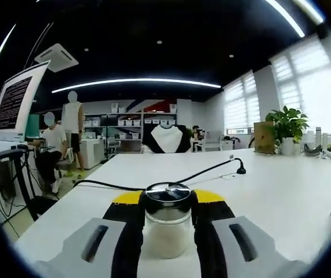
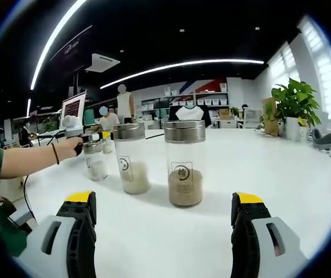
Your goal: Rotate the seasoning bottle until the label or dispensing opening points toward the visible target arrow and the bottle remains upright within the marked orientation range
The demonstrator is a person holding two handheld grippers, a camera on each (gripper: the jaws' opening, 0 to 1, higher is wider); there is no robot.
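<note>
Left tool clamps a seasoning bottle upright on the worktop; right tool gapes wide. Twisting carelessly could tip it.

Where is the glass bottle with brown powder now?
In the right gripper view, the glass bottle with brown powder stands on the white table, right of the glass bottle with white powder.

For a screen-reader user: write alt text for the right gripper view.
The open right gripper faces a white table with two steel-lidded glass seasoning bottles: one of brown granules and, to its left, one of white powder. Farther left, the left gripper in a person's hand clasps a smaller bottle.
</note>
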